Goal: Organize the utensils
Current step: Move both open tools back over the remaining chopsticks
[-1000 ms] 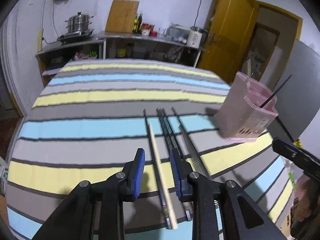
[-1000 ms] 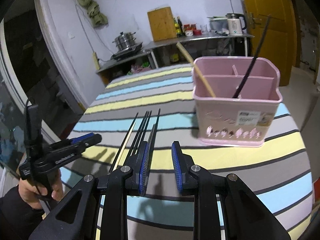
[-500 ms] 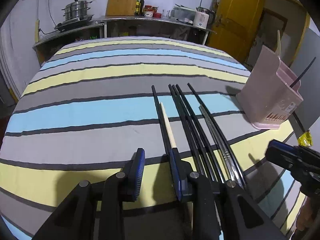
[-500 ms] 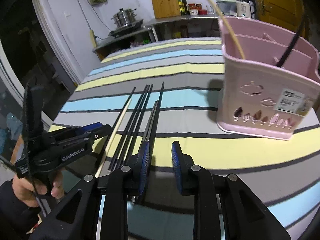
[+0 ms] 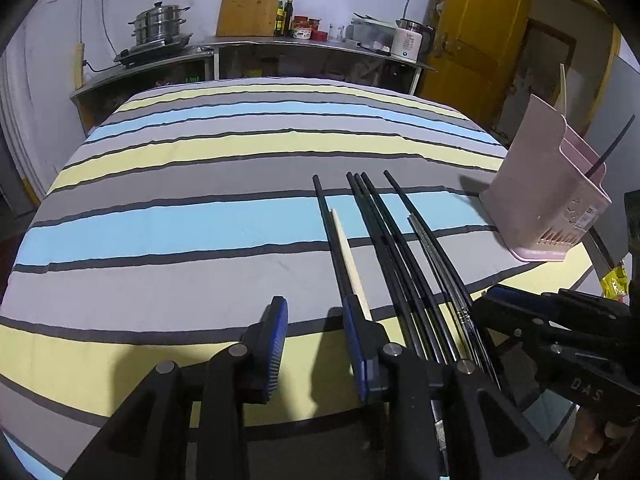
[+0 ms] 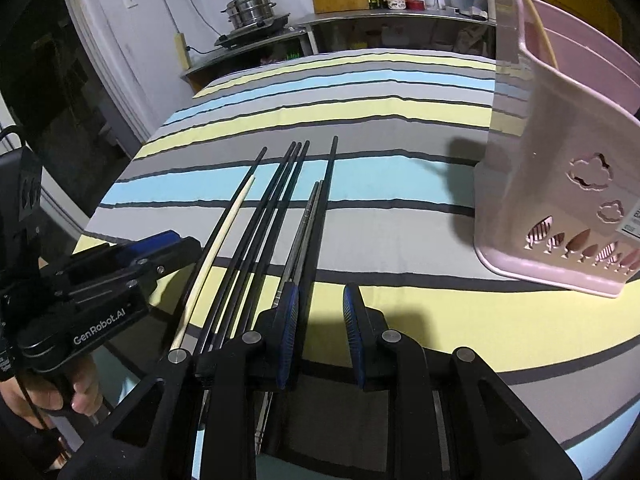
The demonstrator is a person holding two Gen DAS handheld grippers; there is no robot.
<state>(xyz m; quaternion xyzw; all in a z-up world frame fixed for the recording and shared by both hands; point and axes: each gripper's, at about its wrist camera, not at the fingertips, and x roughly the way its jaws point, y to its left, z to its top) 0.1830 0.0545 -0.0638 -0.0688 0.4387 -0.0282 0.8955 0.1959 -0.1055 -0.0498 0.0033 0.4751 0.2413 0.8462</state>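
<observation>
On the striped tablecloth lie side by side a wooden chopstick, several black chopsticks and a metal pair. My left gripper hovers low over their near ends; its jaws are opening with nothing between them, and the wooden chopstick lies just outside its right finger. My right gripper stands open, with the rightmost black chopstick running into the gap close beside its left pad. The pink holder stands to the right and holds a pale chopstick and a black one.
The other hand-held gripper shows in each view, the right one and the left one, close beside the row. A counter with a steamer pot, a cutting board and a kettle lines the back wall. A yellow door is at the back right.
Both grippers have come down and closer to the near ends of the chopsticks. The wooden chopstick, earlier between the left jaws, now lies outside the right finger. The holder looms nearer in the right view.
</observation>
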